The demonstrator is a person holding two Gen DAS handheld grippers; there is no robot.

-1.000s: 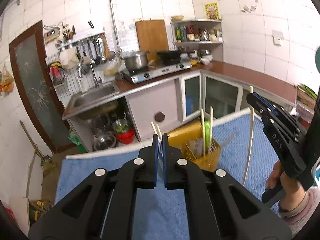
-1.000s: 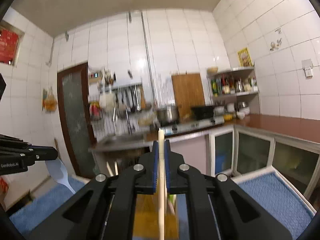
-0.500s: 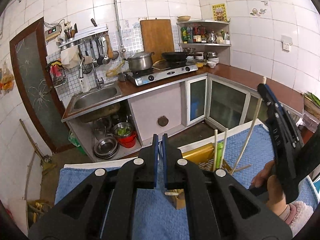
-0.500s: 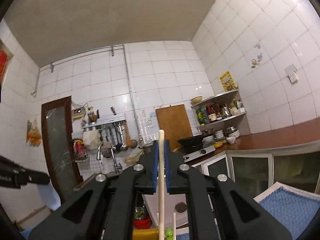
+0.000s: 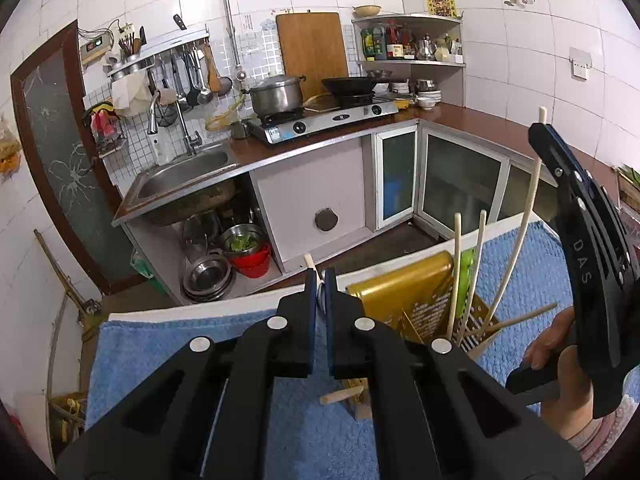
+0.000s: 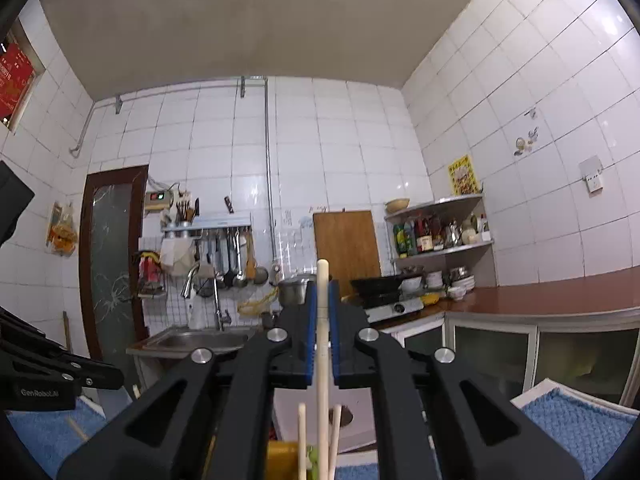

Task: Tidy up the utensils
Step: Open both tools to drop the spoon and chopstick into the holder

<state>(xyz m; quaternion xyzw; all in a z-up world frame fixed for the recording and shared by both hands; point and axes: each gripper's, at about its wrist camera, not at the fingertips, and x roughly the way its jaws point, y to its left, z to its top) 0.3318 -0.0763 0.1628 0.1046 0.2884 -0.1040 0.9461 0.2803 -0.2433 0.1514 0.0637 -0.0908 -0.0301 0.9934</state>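
Observation:
My right gripper [image 6: 322,292] is shut on a pale wooden chopstick [image 6: 322,360] and holds it upright. In the left wrist view that gripper [image 5: 544,130] stands at the right, with the chopstick [image 5: 520,240] reaching down into the gold utensil holder [image 5: 404,300]. Two more chopsticks [image 5: 456,272] and a green utensil [image 5: 465,280] stand in the holder. My left gripper [image 5: 318,276] is shut on a thin pale utensil whose tip [image 5: 308,260] shows above the fingers. A loose wooden stick [image 5: 340,396] lies on the blue towel [image 5: 160,344].
The blue towel covers the table [image 5: 180,308]. Behind it are a kitchen counter with a sink [image 5: 180,176], a gas stove with a pot [image 5: 276,94] and a wok, cupboards, and steel bowls on the floor shelf. A corner shelf [image 5: 412,40] holds bottles.
Both cameras have tilted upward. My right gripper has lifted the chopstick more upright above the holder. My left gripper stays shut on its utensil.

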